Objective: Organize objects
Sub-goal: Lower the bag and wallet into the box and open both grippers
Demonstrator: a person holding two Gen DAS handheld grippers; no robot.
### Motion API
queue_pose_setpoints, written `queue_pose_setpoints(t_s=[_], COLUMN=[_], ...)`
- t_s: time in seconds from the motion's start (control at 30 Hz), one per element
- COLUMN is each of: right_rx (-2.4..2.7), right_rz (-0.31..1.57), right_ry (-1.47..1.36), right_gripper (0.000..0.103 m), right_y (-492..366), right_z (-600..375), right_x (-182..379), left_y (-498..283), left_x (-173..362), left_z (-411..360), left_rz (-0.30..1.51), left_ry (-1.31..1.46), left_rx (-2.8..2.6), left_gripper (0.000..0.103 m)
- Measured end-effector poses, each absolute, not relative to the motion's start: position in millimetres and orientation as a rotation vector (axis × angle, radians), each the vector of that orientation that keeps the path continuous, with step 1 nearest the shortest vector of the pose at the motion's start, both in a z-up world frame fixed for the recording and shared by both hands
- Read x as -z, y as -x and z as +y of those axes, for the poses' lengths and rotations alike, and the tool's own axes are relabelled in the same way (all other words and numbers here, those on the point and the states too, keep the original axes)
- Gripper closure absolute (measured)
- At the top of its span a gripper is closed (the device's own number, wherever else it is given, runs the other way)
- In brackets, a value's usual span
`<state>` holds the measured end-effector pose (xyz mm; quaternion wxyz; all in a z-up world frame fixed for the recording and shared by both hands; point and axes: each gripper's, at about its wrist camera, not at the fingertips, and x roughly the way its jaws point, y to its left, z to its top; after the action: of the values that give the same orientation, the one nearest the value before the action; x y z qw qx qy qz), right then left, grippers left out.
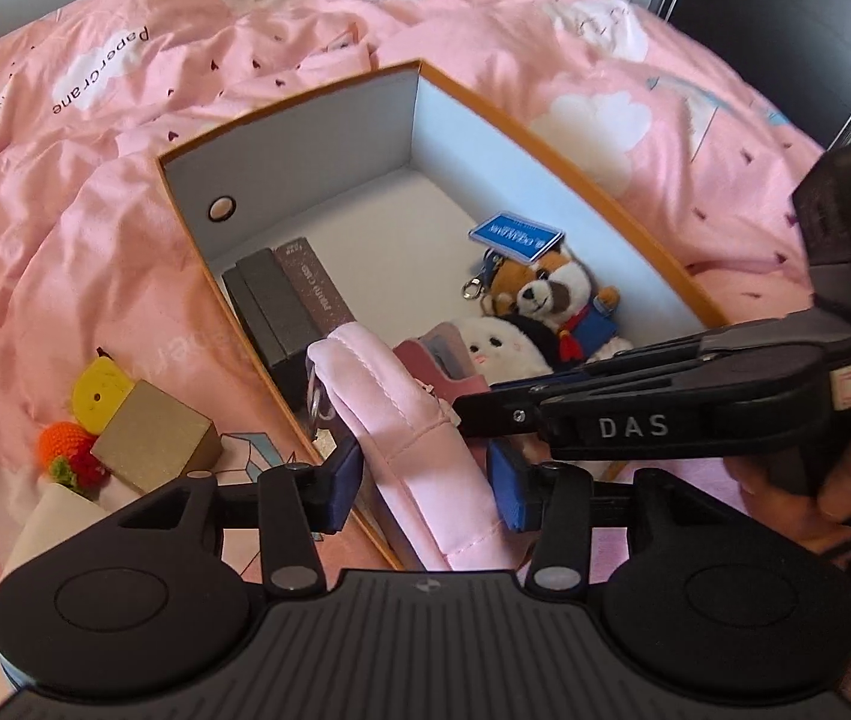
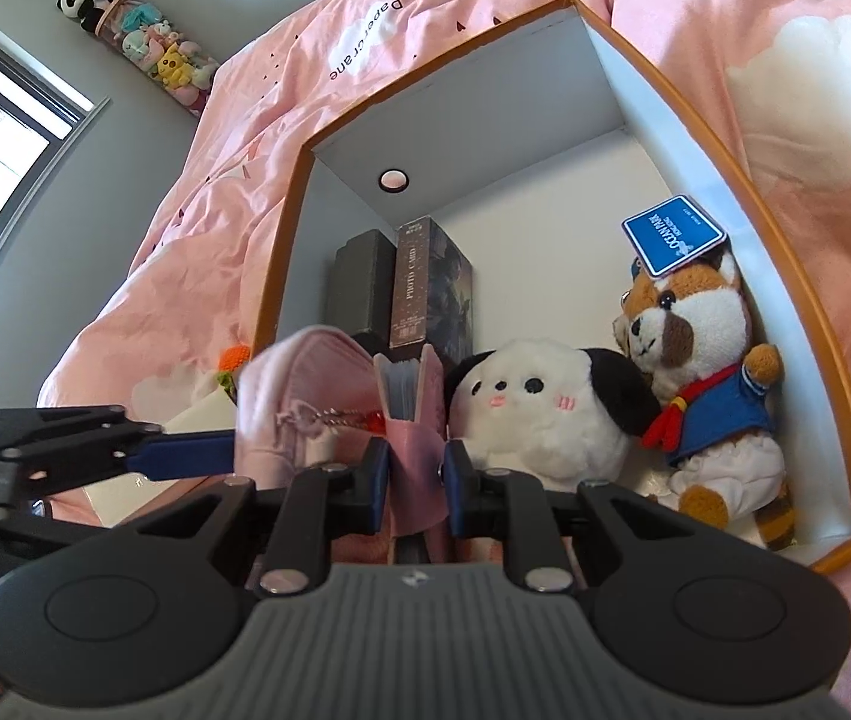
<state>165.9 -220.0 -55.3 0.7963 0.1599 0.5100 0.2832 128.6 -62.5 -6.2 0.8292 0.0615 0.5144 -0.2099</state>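
Since the pink pouch (image 1: 419,438) is soft and floppy, pinch its stitched seam; it leans on the box (image 1: 623,138) near edge between the left gripper (image 1: 425,480) pads, spread apart. Right gripper (image 2: 416,468) is clamped on the pink card book (image 2: 410,420) just inside the box.

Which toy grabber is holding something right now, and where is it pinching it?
The right gripper pinches the pink card album by its near lower edge. The left gripper is open around the pink pouch, not squeezing it.
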Motion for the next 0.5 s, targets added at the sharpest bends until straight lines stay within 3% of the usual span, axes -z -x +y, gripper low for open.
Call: queue_pose_setpoints(t_s=[0.23, 0.37, 0.5], right_rx=[-0.601, -0.597, -0.589], right_rz=[1.102, 1.111, 1.117], right_ry=[-0.308, -0.301, -0.296], right_gripper=[0.081, 0.081, 0.081], right_y=[-164.1, -163.8, -165.5], right_z=[-213.6, -211.0, -208.5], right_x=[55.1, 54.6, 56.4], left_y=[-124.2, -126.0, -125.8], left_x=[-5.4, 2.9, 12.5], left_z=[-46.6, -55.3, -62.3], left_rz=[1.036, 1.019, 0.997], left_ry=[-0.096, -0.160, -0.193], left_rx=[0.451, 0.449, 0.487], left_gripper=[0.050, 0.070, 0.083])
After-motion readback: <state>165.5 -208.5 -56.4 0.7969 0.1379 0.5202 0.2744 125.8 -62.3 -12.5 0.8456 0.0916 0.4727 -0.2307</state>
